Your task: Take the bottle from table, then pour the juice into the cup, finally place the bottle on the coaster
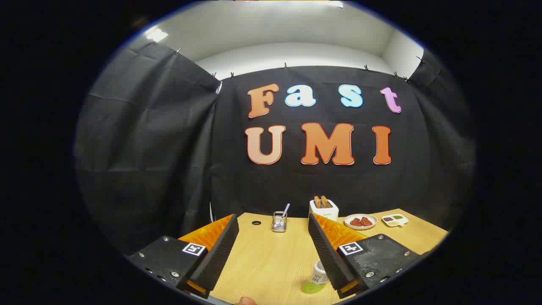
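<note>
My gripper hangs above the wooden table, its two fingers spread wide apart with nothing between them. A small bottle with a white cap, a pale label and green juice stands on the table close below, just inside the right finger, which hides part of it. The bottle is upright and untouched.
At the table's far side stand a wire holder with a straw, a white toaster with two slices of toast, a plate of red food and a small divided dish. A dark round hole lies in the tabletop.
</note>
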